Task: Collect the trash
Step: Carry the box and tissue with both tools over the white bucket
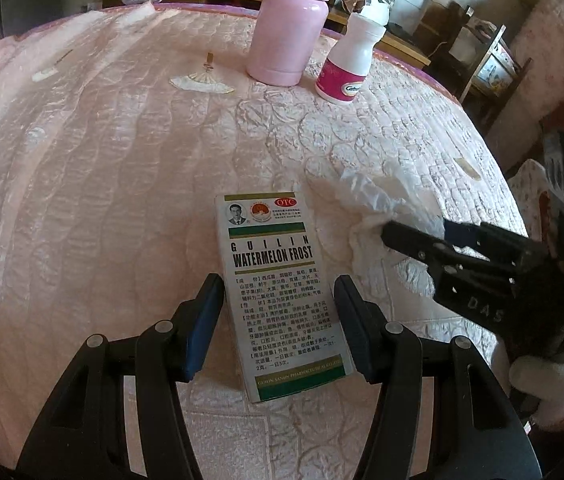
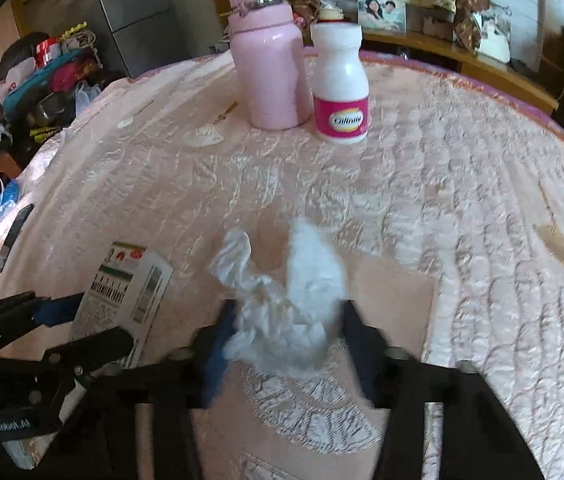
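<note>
Blur smears the right wrist view, so the right claw (image 2: 286, 320) is soft-edged; its fingers stand spread on either side of one crumpled white tissue (image 2: 282, 312) near the bed's (image 1: 82, 160) front edge, and whether they touch it cannot be told. The left claw (image 1: 278, 320) is likewise released, its blue pads flanking the lower half of one flat medicine box (image 1: 278, 284) without clearly pressing it. The box lies just left of the tissue and reads "OTC", "GUILIN WATERMELON FROST" and "GUILIN SANJIN PHARMACEUTICAL"; its small Chinese text is too fine to read. Toward the far edge stand one pink flask (image 1: 288, 28), its cap cut off in the left view, and one white pill bottle (image 1: 350, 60) with a pink, partly legible label. "DAS" marks the right claw's body.
</note>
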A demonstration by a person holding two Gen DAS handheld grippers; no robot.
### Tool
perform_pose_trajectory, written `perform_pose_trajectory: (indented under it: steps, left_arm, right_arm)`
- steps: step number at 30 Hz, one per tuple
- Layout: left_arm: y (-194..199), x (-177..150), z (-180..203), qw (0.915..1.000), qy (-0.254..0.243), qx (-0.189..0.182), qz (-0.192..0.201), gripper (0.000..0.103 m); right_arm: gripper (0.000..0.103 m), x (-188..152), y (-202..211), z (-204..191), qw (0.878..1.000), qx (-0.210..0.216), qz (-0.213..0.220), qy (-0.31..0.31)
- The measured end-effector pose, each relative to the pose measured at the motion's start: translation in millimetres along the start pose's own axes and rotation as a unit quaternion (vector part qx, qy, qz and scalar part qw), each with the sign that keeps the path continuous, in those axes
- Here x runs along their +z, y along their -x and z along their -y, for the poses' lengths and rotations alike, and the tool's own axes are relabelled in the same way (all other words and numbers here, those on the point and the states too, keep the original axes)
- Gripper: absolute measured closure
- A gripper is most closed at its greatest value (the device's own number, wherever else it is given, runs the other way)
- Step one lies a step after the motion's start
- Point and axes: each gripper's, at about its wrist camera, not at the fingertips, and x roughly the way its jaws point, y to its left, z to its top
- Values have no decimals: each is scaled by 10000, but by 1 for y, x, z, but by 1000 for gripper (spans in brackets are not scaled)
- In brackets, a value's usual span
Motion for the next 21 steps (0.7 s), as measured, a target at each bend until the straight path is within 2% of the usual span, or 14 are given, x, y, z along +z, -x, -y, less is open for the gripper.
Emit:
perform_pose_trajectory:
  steps: [2,9,21]
  left_arm:
    - [1,-1,2,10000,-12,-30,0,47]
    - [10,-14,20,9997,-166,-198,36,48]
    - [18,-49,63,9979,-503,-394,-48,48]
  right_arm:
    - [74,-7,6,2,10000,65,27,-46]
    - [75,-39,48,3,9996,61,184,-224]
    - [75,-83,95,12,9974,-367,331,-533]
